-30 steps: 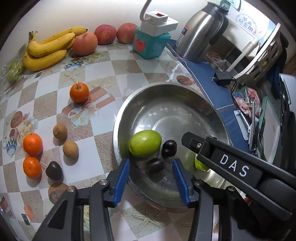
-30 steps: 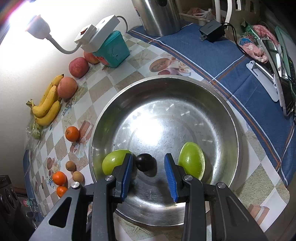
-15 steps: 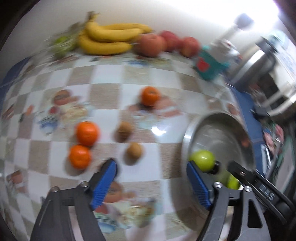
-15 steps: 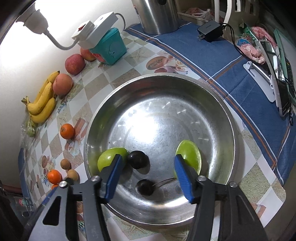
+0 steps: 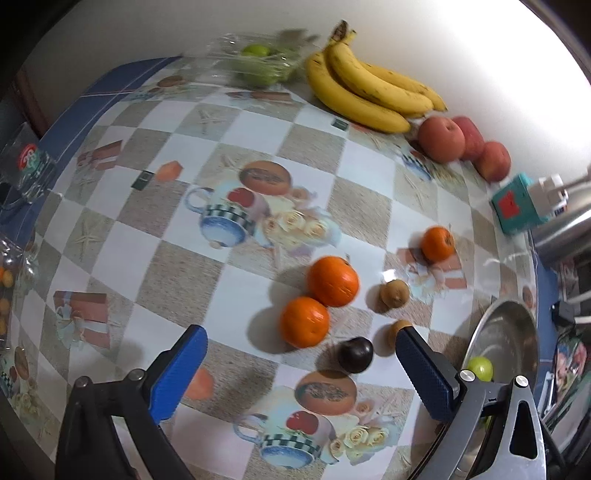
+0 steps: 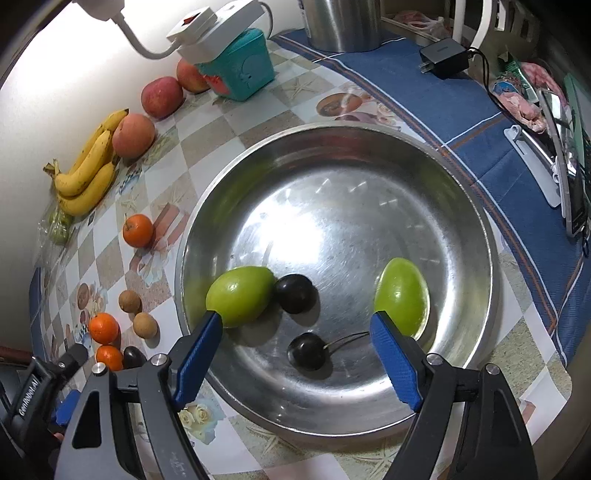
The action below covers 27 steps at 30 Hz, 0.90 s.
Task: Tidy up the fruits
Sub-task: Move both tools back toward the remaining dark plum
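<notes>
My left gripper (image 5: pixel 299 338) hovers over loose fruit on the checked tablecloth, jaws opening wide and empty. Under it lie two oranges (image 5: pixel 332 280) and a dark plum (image 5: pixel 355 354). One brown longan (image 5: pixel 394 293) sits just beyond, and a second is half hidden by the right finger. My right gripper (image 6: pixel 297 321) hangs over the steel bowl (image 6: pixel 332 133), jaws opening and touching nothing. Below them a dark cherry (image 6: pixel 306 350) with a stem rests in the bowl. Also in the bowl are two green fruits (image 6: pixel 240 295) and another dark plum (image 6: pixel 295 293).
Against the wall lie bananas (image 5: pixel 369 88), red apples (image 5: pixel 441 140) and a bag of green fruit (image 5: pixel 262 62). A third orange (image 5: pixel 437 243) sits alone. A teal box (image 6: pixel 240 74), a steel kettle (image 6: pixel 340 26) and a charger (image 6: pixel 443 61) stand behind the bowl.
The left gripper swung from the bowl to the loose fruit on the cloth and its jaws widened. The right jaws spread, and a stemmed dark cherry now lies in the bowl beneath them.
</notes>
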Motion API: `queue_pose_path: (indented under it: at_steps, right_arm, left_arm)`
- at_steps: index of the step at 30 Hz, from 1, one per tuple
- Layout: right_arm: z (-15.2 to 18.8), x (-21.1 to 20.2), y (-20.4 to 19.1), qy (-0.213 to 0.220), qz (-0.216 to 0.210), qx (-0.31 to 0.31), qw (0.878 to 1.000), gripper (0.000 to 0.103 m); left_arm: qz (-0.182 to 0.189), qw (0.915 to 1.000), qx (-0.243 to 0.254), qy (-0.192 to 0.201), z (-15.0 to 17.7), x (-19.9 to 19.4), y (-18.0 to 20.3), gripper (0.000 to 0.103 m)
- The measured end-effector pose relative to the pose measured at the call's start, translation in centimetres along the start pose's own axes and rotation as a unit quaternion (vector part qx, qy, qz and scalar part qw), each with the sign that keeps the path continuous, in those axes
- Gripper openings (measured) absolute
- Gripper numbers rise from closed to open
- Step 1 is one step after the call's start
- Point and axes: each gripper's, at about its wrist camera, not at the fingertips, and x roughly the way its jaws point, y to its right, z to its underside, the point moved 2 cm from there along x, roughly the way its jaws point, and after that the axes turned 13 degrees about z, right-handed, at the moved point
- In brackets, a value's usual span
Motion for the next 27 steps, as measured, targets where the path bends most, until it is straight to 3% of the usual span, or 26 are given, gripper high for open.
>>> queue_pose_path:
  at_steps: [12,18,19,20,21,27]
  right_arm:
    - [0.9,-0.2,-2.6,0.014,-0.007,-0.046,0.999,0.084]
    - [1.4,-0.9,-4.7,0.034,-0.036,-0.073,0.996,0.085]
    - [1.5,-1.1,-5.2,0.039,-0.042,-0.080,0.995,0.086]
    - [1.6,-1.2,-5.7,0.043,-0.048,-0.085,0.994,0.099]
    - [1.8,-1.4,-6.2,0.048,-0.055,-0.090,0.993,0.103]
    - [2.6,-2.4,-9.2,0.066,-0.100,-0.120,0.985,0.103]
  left_arm:
    - [-0.035,0.9986,0.012,0.037,-1.2,-1.8,-1.4,0.103]
    - [-0.047,0.9975,0.024,0.047,-1.7,-2.4,-2.0,0.103]
    - [-0.051,0.9971,0.030,0.049,-1.8,-2.6,-2.1,0.103]
    - [-0.054,0.9967,0.035,0.049,-1.9,-2.7,-2.1,0.103]
    - [-0.058,0.9961,0.041,0.051,-2.0,-2.8,-2.2,0.103]
    - [-0.079,0.9931,0.066,0.056,-2.4,-3.3,-2.7,0.103]
